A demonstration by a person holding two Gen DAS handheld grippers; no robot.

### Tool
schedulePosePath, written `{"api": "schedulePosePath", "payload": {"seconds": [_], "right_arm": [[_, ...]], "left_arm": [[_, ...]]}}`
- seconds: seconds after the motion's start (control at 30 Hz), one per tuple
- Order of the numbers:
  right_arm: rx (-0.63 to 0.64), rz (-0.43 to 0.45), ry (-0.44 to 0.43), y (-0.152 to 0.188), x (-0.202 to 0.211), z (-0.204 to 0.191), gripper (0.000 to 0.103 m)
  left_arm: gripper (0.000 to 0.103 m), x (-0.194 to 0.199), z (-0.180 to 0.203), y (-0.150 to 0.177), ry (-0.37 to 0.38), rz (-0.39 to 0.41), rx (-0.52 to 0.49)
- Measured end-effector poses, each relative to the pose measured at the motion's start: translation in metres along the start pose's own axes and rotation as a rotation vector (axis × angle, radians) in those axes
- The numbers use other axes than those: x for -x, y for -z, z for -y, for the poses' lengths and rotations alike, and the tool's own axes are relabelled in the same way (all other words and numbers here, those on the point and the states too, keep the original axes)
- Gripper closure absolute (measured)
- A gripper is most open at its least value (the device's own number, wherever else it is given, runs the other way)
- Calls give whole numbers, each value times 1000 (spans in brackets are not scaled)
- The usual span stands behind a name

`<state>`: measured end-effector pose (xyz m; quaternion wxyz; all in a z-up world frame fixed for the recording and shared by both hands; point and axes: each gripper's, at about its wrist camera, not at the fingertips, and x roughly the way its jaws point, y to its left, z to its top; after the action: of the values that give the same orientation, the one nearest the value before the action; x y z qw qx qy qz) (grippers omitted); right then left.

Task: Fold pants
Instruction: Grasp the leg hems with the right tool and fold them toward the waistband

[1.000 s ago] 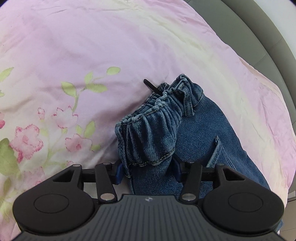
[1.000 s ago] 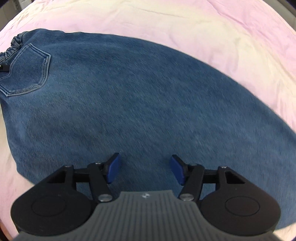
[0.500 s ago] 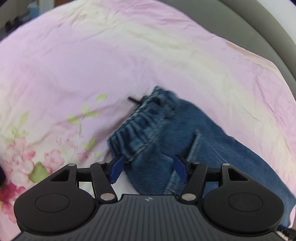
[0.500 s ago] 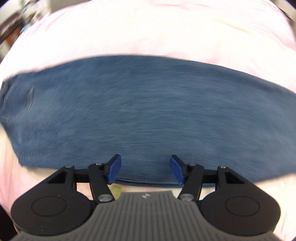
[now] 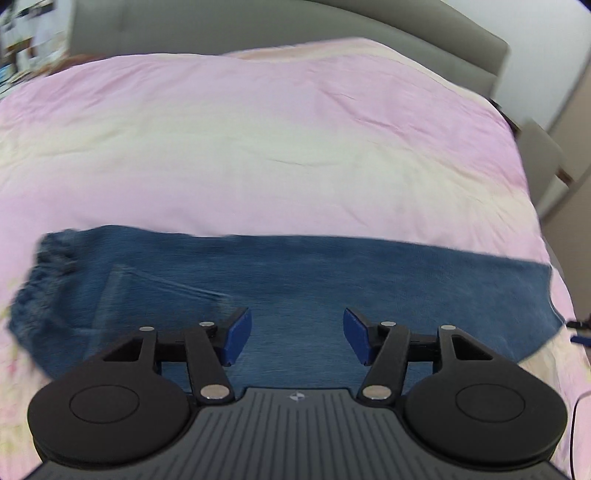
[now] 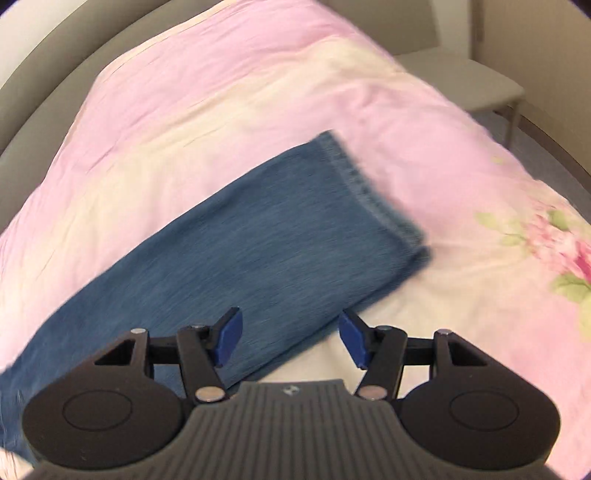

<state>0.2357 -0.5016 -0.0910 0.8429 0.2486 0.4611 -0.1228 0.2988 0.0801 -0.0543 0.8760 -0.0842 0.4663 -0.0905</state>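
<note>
We are looking down on a bed covered by a pink and cream bedspread (image 5: pixel 258 147), with pink flowers and green leaves printed toward its right side in the right wrist view. Behind the bed a grey padded headboard (image 5: pixel 332 22) is running along the top of the left wrist view, and a grey chair (image 6: pixel 476 85) is standing beside the bed at the upper right of the right wrist view. Nothing is lying on top of the pants or between them and our grippers.

The pants (image 5: pixel 314 273), blue denim, are lying flat on the bedspread as one long band. Their gathered waistband (image 5: pixel 40 280) is sitting at the left end in the left wrist view, and the stitched leg hem (image 6: pixel 369 192) is showing at the far end in the right wrist view.

Our left gripper (image 5: pixel 297 341) is hanging above the middle of the pants with its jaws closing a little, yet well apart, and no cloth is between the blue pads (image 5: pixel 236 336). Our right gripper (image 6: pixel 290 338) is hanging over the near edge of the leg, released as well, with its jaws apart and gripping nothing.
</note>
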Motion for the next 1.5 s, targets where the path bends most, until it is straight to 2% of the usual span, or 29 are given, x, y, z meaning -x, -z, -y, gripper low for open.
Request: {"api": "schedulePosePath", "payload": {"seconds": [0.13, 0.23, 0.43, 0.57, 0.67, 0.77, 0.93, 1.07, 1.23, 1.33, 1.5], "right_arm": [[-98, 8, -8, -10, -12, 30, 50], [-136, 3, -17, -13, -27, 43, 53], [-216, -15, -52, -18, -65, 75, 54], [-257, -36, -114, -21, -85, 95, 54], [-279, -20, -150, -22, -95, 104, 54], [-326, 6, -195, -20, -104, 114, 55], [-342, 54, -231, -13, -108, 117, 61], [-338, 73, -249, -11, -102, 119, 73], [-264, 124, -258, -19, -71, 107, 86], [-219, 157, -284, -31, -44, 91, 87], [-62, 203, -305, -46, 10, 34, 89]], "left_arm": [[40, -37, 54, 4, 81, -48, -65], [43, -62, 96, 9, 133, -82, -125], [46, -103, 170, 23, 222, -147, -258], [49, -124, 216, 34, 281, -181, -366], [50, -134, 244, 44, 315, -200, -463], [54, -143, 263, 54, 312, -220, -547], [60, -159, 283, 69, 277, -251, -617], [62, -167, 294, 80, 234, -265, -661], [63, -175, 296, 85, 218, -278, -661], [63, -179, 294, 89, 219, -271, -644], [63, -172, 292, 94, 200, -248, -640]]}}
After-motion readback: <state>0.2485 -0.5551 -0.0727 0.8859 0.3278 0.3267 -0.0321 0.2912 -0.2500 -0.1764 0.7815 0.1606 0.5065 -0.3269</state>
